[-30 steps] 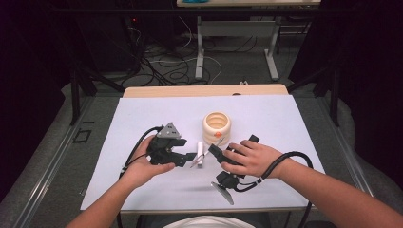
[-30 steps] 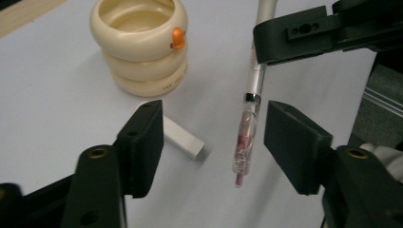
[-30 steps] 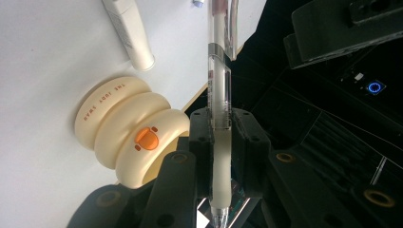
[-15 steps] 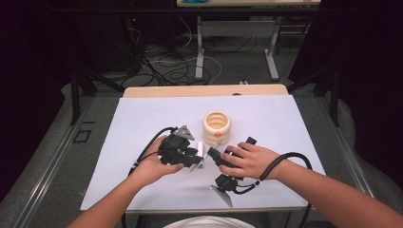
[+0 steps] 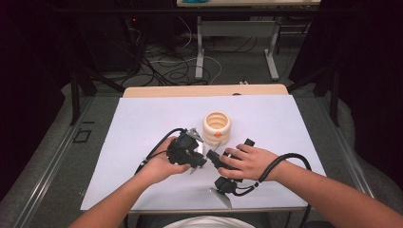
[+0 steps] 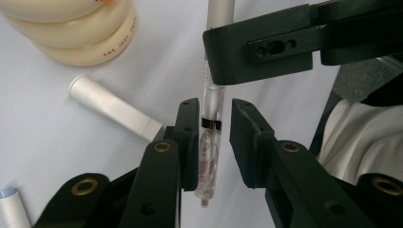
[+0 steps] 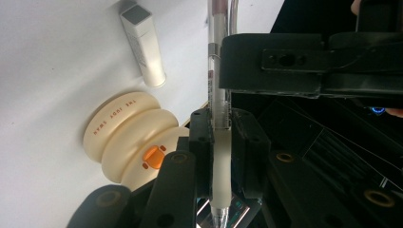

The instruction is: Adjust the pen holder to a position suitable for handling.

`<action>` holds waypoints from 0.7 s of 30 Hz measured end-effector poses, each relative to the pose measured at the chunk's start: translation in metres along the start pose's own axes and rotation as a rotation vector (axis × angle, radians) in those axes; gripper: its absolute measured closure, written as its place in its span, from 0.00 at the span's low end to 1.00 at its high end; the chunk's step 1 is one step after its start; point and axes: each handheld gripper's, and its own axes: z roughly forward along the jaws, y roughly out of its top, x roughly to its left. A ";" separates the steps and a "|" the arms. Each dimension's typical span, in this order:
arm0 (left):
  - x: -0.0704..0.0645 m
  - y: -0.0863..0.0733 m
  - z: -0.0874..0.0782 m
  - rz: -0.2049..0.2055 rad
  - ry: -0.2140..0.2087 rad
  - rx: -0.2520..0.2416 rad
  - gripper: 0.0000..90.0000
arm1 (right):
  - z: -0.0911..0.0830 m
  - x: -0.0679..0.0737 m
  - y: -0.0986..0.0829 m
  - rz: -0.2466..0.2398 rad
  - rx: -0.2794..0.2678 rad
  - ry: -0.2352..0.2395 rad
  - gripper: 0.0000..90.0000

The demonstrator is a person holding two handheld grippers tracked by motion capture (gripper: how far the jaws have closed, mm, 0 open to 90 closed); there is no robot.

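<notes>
Near the front edge of the bench (image 5: 142, 118), both grippers meet on one clear pen (image 6: 210, 118).

The right gripper (image 7: 222, 128) is clenched on the pen's frosted grip end, holding it clear of the white surface. The left gripper (image 6: 212, 137) straddles the pen's clear barrel, its jaws parted with a gap showing on one side. A cream ribbed holder (image 5: 216, 126) stands just beyond them, towards the middle of the bench, with a white cap (image 6: 114, 108) lying beside it.
</notes>
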 end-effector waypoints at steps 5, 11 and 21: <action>0.000 0.002 0.002 -0.001 -0.001 0.004 0.83 | -0.001 0.000 0.001 0.008 0.001 0.003 0.88; 0.000 0.002 0.004 -0.014 -0.004 0.026 0.87 | -0.001 0.000 0.003 0.001 -0.004 0.006 0.88; 0.002 0.001 0.005 -0.030 -0.016 0.042 0.89 | 0.001 0.001 0.005 -0.006 -0.015 0.010 0.88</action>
